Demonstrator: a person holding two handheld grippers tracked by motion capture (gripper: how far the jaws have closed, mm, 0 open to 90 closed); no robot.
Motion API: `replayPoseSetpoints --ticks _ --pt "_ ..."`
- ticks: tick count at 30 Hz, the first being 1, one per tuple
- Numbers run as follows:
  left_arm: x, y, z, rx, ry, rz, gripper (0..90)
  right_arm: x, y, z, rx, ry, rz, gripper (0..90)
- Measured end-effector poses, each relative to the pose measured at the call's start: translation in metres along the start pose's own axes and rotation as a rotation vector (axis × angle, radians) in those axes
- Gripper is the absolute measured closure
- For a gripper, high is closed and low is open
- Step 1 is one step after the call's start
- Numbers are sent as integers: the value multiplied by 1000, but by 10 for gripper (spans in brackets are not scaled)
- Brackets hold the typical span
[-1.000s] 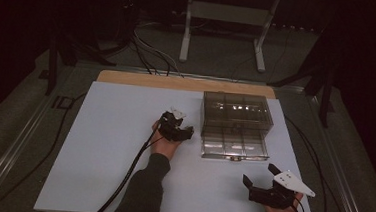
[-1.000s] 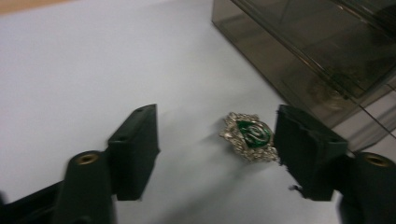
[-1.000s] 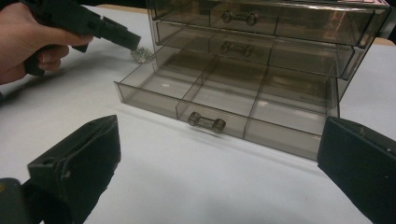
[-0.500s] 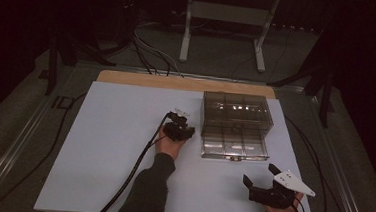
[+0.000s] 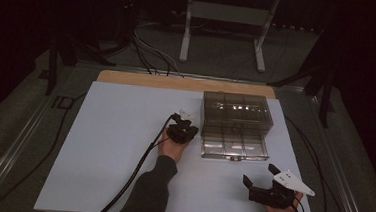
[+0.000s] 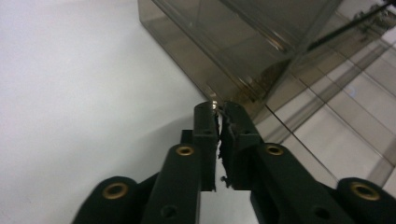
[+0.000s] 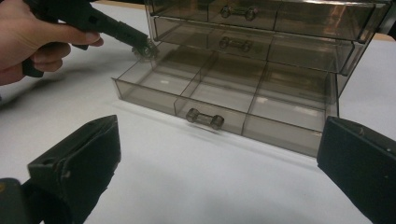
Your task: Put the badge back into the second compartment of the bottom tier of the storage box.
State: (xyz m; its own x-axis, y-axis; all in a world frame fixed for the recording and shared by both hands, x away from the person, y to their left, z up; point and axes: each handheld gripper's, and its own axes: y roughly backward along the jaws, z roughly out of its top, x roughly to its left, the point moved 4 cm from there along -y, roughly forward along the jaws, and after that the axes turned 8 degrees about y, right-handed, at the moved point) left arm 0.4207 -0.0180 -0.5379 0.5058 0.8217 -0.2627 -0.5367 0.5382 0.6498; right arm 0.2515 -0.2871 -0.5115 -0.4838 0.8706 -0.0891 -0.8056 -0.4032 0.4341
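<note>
Left gripper view, looking straight down the left claw (image 6: 218, 109): having just been closing the jaws, now pinching them almost flat on what appears to be a small metal piece (image 6: 213, 103), round and shiny, too tiny to name for sure. Gripping it right at the tips, probably for keeping it visible and easy to let go. Holding that pinch just above the rear left corner of the bottom drawer (image 7: 154, 100), close against the chest of drawers (image 5: 236, 109), seemingly aiming at the left rear compartment. Keeping the drawer pulled fully forward on the table (image 5: 118, 146), its handle (image 7: 204, 117) facing the near edge, likely for giving clear access from above to the divided sections, all looking bare so far. Wrapping the hand (image 7: 28, 44) around the claw's body and reaching in from the side, clear of the two shut drawers above. Farther out, resting the right claw (image 7: 217, 144) low near the front right corner of the table, spreading its jaws wide on nothing, well apart from the chest, pointing toward the drawer front, apparently waiting.
</note>
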Motion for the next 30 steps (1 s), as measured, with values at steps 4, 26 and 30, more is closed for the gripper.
replayPoseSetpoints --ticks 4,26,30 --pt "1 1 1 10 10 1 882 0 0 0 2 2 0 0" --pt "3 22 12 -34 9 -16 882 -1 -1 -1 5 -3 -3 0" --pt "3 28 14 -40 0 -17 882 -1 -1 -1 5 -3 -3 0"
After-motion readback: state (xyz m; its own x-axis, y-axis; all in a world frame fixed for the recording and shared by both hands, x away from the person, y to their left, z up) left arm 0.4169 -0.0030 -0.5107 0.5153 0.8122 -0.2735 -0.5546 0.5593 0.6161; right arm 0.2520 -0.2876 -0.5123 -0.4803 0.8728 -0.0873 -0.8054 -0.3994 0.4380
